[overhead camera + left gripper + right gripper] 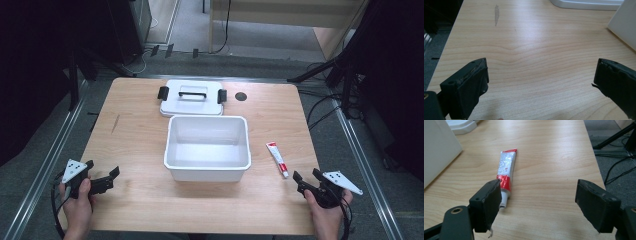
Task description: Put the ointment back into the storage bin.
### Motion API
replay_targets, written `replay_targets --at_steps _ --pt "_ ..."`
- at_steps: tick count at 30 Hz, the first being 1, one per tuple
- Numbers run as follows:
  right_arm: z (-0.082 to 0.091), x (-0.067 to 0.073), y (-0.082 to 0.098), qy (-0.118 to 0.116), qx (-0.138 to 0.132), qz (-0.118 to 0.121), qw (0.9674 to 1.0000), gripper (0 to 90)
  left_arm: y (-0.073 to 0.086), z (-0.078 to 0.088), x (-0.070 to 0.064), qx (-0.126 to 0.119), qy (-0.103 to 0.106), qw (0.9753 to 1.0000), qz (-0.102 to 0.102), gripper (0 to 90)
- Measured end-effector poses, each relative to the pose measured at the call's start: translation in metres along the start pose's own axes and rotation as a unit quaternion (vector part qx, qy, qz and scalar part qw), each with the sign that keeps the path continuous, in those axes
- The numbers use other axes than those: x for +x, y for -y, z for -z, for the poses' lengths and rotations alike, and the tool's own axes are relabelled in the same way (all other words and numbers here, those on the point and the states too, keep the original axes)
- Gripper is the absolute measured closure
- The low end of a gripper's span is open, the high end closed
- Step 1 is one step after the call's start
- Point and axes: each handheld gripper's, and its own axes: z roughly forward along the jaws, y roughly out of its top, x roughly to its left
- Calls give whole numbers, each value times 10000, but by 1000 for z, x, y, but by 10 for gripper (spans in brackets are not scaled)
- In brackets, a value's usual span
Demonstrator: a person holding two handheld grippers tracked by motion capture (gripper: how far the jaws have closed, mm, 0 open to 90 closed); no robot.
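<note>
A white plastic box (207,149) stands open in the middle of the wooden table (135,140); one corner of the box (624,25) shows in the left gripper view. Its white lid (192,98), with a black handle and two black clips, lies flat just behind it. A red and white tube (277,159) lies right of the box. My right gripper (306,177) is open just in front of the tube (506,170), whose cap end lies beside the left jaw. My left gripper (102,176) hangs open over bare wood (536,62) at the front left.
A small dark round hole (241,96) sits in the tabletop right of the lid. Black stand legs and cables (345,95) lie on the floor beyond the right table edge. A dark streak (496,13) marks the wood at the left.
</note>
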Motion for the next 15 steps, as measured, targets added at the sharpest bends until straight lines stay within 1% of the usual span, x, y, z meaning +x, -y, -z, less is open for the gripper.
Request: replay_targets --at_steps 2,3,5,6,7,8,9,10,12,13,15 --pt "0 2 -1 -31 88 64 9999 247 0 0 0 14 -9 10000 -22 1" --pt "0 2 -1 -31 88 64 9999 247 0 0 -1 -7 -7 10000 -26 1" --pt "-2 3 -2 -80 190 110 9997 251 0 1 0 4 18 10000 -15 1" --pt "-4 5 -4 -101 332 70 9994 271 1 2 0 -11 26 10000 -9 1" --pt "-5 6 -5 -58 424 92 9990 272 1 2 0 -9 32 10000 8 1" --pt "-6 7 -7 -50 495 107 9987 279 1 1 1 -14 36 10000 26 1" --pt "-6 7 -7 -50 495 107 9987 279 1 1 1 -14 36 10000 26 1" --pt "-6 11 -13 -16 692 237 9973 291 1 1 1 -18 34 10000 28 1" --pt "-5 14 -19 -80 844 293 9960 291 0 1 0 -16 32 10000 25 1" --pt "-5 16 -24 -43 989 348 9945 300 0 1 1 6 27 10000 -2 1" --pt "-6 17 -34 -66 1226 428 9915 324 0 1 1 7 34 10000 -12 1"
